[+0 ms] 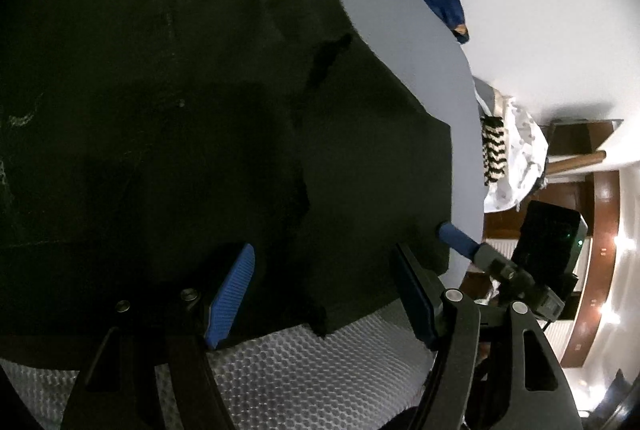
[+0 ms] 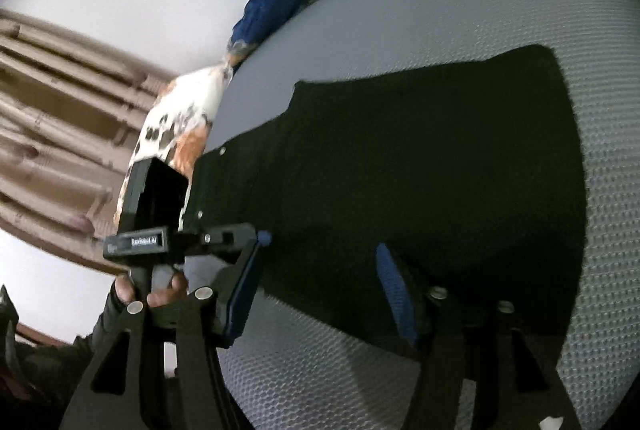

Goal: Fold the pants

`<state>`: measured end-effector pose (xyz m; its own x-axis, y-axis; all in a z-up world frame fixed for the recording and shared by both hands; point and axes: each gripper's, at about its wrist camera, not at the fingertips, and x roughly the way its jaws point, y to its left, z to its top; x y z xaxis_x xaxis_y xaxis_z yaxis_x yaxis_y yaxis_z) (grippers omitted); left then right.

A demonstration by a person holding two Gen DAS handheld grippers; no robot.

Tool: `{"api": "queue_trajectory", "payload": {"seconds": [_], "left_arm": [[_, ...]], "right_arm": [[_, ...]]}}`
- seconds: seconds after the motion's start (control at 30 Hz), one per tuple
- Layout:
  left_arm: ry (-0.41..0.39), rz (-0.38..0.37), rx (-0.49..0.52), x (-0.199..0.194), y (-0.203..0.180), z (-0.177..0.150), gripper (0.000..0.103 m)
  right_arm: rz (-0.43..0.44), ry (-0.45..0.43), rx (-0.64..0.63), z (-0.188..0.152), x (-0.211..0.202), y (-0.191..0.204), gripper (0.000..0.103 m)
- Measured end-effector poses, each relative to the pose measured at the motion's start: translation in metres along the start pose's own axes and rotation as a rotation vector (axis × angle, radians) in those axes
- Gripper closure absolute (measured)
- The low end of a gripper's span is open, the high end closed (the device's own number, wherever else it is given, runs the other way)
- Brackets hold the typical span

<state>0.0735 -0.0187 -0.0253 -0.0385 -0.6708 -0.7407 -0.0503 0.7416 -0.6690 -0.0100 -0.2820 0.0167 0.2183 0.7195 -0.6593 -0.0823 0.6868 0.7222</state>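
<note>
Grey mesh mattress point(image 2: 500, 10) — black pants point(image 2: 420, 158) folded flat, both claws point(image 1: 324, 294) point(image 2: 320, 290) agape.

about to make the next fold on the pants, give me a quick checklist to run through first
1. Left gripper open over the pants: ok, jaws stand apart above the near edge, nothing pinched.
2. Right gripper open: ok, its pads stand apart over the near edge.
3. Pants lying flat: not ok, the left view shows a ridge and creases running through the middle.
4. Pants fully on the mattress: ok, mesh shows on all visible sides.
5. Blue cloth away from the pants: ok, it lies at the far edge, apart from them.
6. Layers lined up underneath: cannot tell, the fabric is too dark.
</note>
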Motion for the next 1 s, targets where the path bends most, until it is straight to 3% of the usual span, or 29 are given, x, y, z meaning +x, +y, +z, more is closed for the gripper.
{"api": "queue_trajectory", "payload": {"seconds": [0.27,0.4,0.47,0.67,0.73,0.9,1.0], "left_arm": [[0.007,-0.030,-0.024,0.015,-0.003,0.005,0.038],[0.039,-0.094,-0.064,0.026,-0.005,0.011,0.039],[0.060,-0.132,-0.062,0.033,-0.009,0.013,0.052],[0.040,-0.113,0.001,0.036,-0.010,0.007,0.075],[0.040,-0.125,-0.023,0.036,-0.003,0.007,0.080],[0.028,-0.180,-0.104,0.037,0.011,0.006,0.082],[0.000,-0.099,-0.032,0.029,0.001,-0.002,0.081]], "right_arm": [[-0.006,-0.015,0.066,-0.002,-0.004,-0.022,0.044],[-0.012,-0.031,0.086,-0.002,-0.003,-0.024,0.044],[-0.018,-0.036,0.091,-0.001,-0.002,-0.025,0.043],[-0.023,-0.051,0.111,-0.001,-0.005,-0.033,0.042],[-0.027,-0.049,0.112,0.000,-0.004,-0.034,0.042],[-0.034,-0.037,0.102,-0.002,-0.002,-0.033,0.042],[-0.042,-0.029,0.097,-0.002,0.000,-0.032,0.042]]}}
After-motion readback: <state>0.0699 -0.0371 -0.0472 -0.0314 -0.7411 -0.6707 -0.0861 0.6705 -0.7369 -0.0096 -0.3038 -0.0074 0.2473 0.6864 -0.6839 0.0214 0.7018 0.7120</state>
